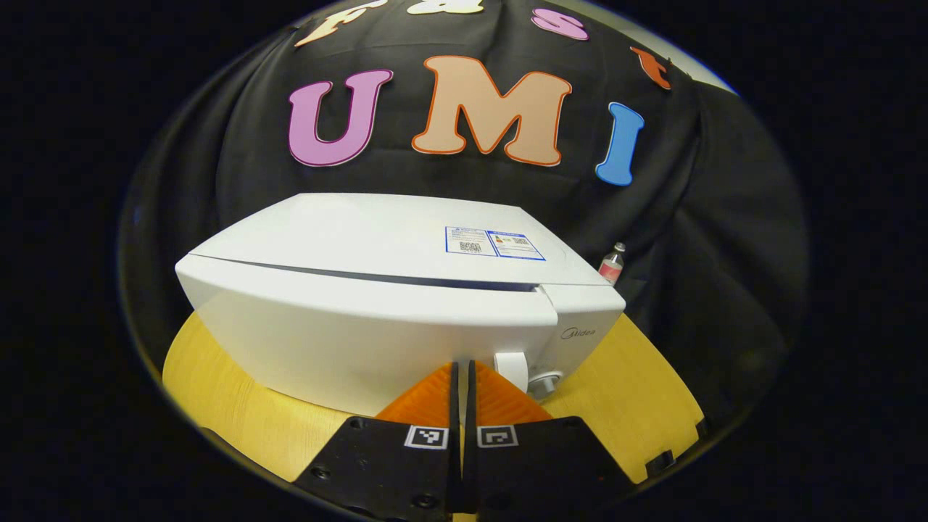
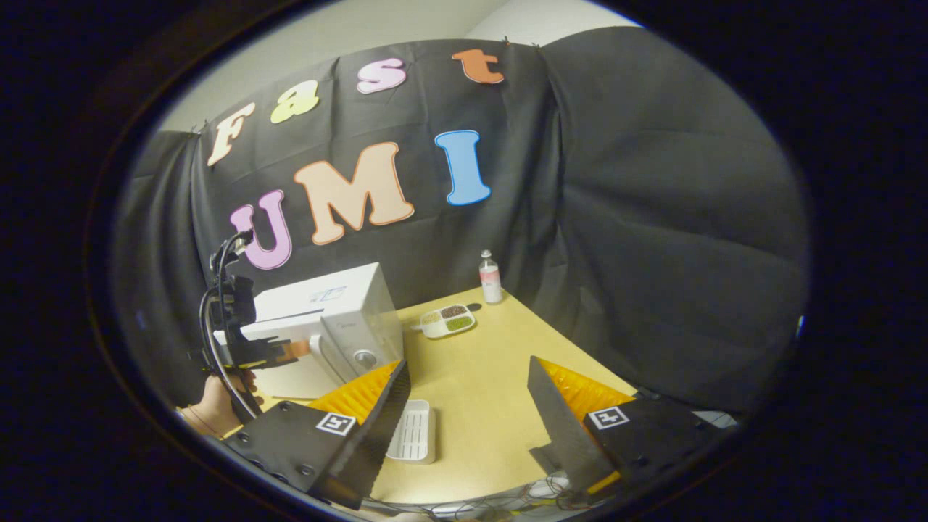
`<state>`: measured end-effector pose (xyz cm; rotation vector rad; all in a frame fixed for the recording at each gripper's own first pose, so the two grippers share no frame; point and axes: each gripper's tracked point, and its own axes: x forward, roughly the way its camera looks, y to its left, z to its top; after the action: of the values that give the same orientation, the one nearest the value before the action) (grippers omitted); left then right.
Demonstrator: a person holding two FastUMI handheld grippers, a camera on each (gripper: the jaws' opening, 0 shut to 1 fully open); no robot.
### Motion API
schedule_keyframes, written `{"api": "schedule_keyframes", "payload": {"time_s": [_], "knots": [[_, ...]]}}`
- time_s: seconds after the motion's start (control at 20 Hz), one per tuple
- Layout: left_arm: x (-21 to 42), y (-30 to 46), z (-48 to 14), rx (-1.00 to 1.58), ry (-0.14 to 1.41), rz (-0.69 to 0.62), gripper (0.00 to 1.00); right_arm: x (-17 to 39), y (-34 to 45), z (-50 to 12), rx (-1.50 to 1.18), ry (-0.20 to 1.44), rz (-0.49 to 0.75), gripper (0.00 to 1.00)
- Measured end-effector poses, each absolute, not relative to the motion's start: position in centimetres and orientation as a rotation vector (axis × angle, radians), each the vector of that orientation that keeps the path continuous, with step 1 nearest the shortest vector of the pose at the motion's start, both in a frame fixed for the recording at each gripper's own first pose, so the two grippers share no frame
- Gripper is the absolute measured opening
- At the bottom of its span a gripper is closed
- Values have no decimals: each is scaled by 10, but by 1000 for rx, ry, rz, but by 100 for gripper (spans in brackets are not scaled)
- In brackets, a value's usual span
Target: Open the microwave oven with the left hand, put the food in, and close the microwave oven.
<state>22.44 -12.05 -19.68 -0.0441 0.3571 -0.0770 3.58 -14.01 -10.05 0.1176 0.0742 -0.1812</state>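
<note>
The white microwave (image 1: pixel 377 319) stands close in front of me with its door closed; its handle (image 1: pixel 512 368) and a knob (image 1: pixel 545 382) are at the lower right of its front. My left gripper (image 1: pixel 461 371) is shut with nothing between its fingers, its tips just left of the handle. In the right gripper view, a hand (image 2: pixel 217 407) holds the left gripper (image 2: pixel 293 350) against the microwave (image 2: pixel 348 319) front. The food, a white divided dish (image 2: pixel 448 320) of grains, lies on the table behind it. My right gripper (image 2: pixel 464 377) hangs open above the table.
A small bottle (image 2: pixel 491 277) stands at the back of the yellow table (image 2: pixel 493 391) near the cloth wall, also visible as the bottle (image 1: pixel 612 262) right of the microwave. A white ribbed tray (image 2: pixel 415 432) lies by my right gripper's left finger.
</note>
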Motion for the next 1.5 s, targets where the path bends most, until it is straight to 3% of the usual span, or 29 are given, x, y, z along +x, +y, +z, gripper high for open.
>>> {"api": "schedule_keyframes", "payload": {"time_s": [0.05,0.15,0.2,0.25,0.3,0.4,0.45,0.5,0.95,1.35,1.4,1.45,1.5], "knots": [[225,-120,-196,-53,354,-68,0,36,-141,-100,118,72,-180,92],[226,-120,-197,-80,346,-63,0,38,-141,-103,111,83,-178,92],[226,-120,-196,-85,341,-67,1,39,-140,-105,104,89,-176,100],[227,-121,-196,-86,341,-73,1,38,-140,-105,96,94,-167,100],[226,-121,-196,-92,342,-79,0,39,-137,-105,86,97,-159,92],[226,-121,-196,-116,340,-90,0,40,-136,-105,66,100,-135,92],[227,-121,-196,-125,338,-95,1,46,-136,-105,58,102,-121,100],[229,-120,-196,-127,330,-99,0,46,-134,-105,52,104,-110,92],[222,-106,-185,-72,317,-73,1,40,-117,-100,9,124,-15,92],[139,-82,-127,-25,216,-39,36,47,-107,-74,-3,85,47,92],[129,-82,-117,-16,196,-41,55,47,-106,-71,-13,81,50,92],[118,-78,-108,-9,175,-24,60,48,-107,-68,-28,74,50,92],[107,-77,-99,-9,153,-16,87,48,-108,-64,-41,65,51,92]]}}
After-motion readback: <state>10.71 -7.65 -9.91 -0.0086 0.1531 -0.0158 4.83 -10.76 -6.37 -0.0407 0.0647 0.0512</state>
